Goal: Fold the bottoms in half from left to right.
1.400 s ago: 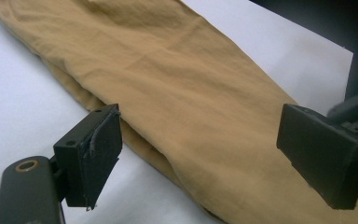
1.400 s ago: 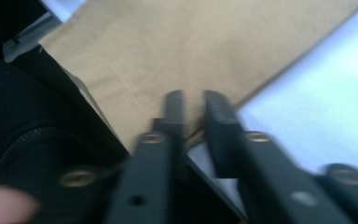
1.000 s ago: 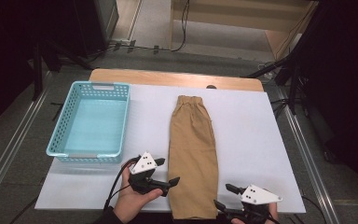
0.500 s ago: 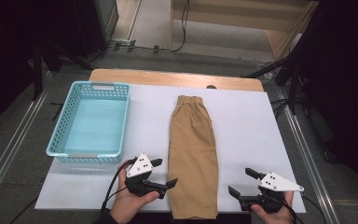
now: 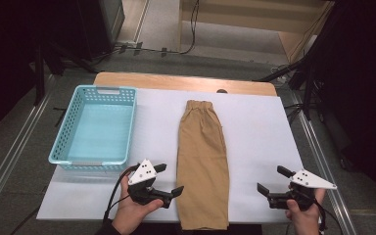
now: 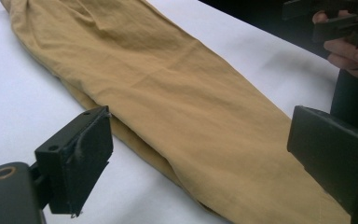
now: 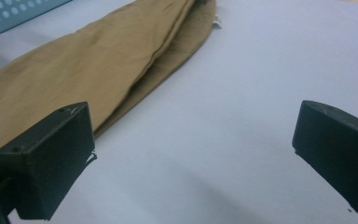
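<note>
Folded tan trousers (image 5: 201, 164) lie lengthwise mid-table (image 5: 254, 147), their near end cut off by the high view's edge. The left gripper (image 5: 169, 180), just beside them, and the right gripper (image 5: 270, 180), well apart, have just been opening; both jaws spread, nothing between.

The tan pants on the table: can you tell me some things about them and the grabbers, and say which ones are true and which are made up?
1. The tan pants lie flat on the white table. True.
2. The pants are inside the blue basket. False: they lie on the table to the basket's right; nothing shows inside it.
3. The left gripper is squeezing the pants. False: its jaws stand open beside them.
4. The right gripper is open and holds nothing. True.
5. The waistband is at the far end of the pants. True.
</note>
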### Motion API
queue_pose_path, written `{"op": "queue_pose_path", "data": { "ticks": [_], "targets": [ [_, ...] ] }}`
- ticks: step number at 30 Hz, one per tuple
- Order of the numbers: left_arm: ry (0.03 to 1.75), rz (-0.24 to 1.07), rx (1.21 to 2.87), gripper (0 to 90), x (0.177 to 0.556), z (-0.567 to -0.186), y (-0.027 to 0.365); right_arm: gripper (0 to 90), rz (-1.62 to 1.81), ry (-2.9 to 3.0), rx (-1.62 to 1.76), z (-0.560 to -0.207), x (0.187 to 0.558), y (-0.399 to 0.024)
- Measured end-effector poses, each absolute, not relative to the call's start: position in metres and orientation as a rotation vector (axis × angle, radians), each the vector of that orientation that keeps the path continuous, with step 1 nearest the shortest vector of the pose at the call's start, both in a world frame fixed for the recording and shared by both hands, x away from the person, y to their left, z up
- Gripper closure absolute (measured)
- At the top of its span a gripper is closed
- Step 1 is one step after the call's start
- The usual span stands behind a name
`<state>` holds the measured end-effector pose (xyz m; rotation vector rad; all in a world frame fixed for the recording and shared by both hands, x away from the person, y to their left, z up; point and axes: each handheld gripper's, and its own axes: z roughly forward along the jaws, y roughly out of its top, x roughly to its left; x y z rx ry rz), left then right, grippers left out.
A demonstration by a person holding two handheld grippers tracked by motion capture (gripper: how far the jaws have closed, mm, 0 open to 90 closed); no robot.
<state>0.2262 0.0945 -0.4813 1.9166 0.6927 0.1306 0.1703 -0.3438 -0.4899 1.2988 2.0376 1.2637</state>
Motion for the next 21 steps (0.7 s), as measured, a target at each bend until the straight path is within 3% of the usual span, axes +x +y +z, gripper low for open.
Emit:
{"op": "queue_pose_path", "data": {
  "ticks": [3, 9, 21],
  "targets": [
    [0.686, 0.123, 1.912, 0.0, 0.228, -0.479, 0.093, 0.0, 1.271, 2.023, 1.321, -0.493, 0.173, -0.353],
    [0.668, 0.08, 1.88, 0.0, 0.236, -0.47, 0.09, 0.0, 1.276, 2.028, 1.321, -0.496, 0.174, -0.361],
    [0.63, 0.153, 1.899, 0.0, 0.259, -0.446, 0.076, 0.0, 1.274, 2.014, 1.339, -0.499, 0.171, -0.361]
  ]
}}
